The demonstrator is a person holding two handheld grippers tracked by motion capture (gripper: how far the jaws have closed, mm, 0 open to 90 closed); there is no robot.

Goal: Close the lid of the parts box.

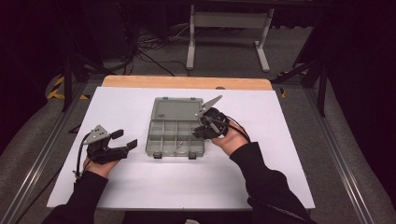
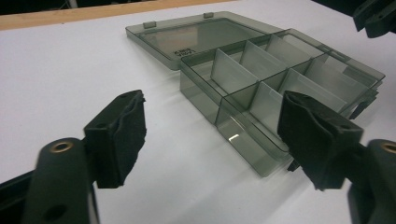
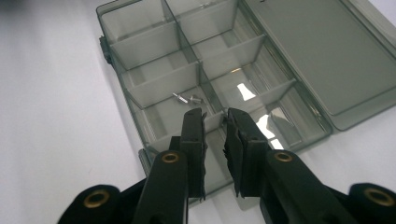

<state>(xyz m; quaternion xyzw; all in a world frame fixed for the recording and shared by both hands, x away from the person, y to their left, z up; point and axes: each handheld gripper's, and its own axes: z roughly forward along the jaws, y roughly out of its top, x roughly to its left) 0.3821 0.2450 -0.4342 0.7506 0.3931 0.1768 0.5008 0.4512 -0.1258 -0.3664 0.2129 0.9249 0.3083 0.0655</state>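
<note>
A smoky clear compartment box lies open at the table's middle, its lid flat behind it. Two small metal screws rest in one front compartment; the other cells look bare. My right gripper hovers over the box's right front part, its jaws nearly together with a narrow gap and nothing between them. In the high view the right gripper sits at the box's right edge. My left gripper rests left of the box, open and empty. From the left gripper, the box lies ahead.
White sheet covers the table, with a wooden strip along the far edge. Beyond are the floor, cables and a white stand. Metal rails run along both table sides.
</note>
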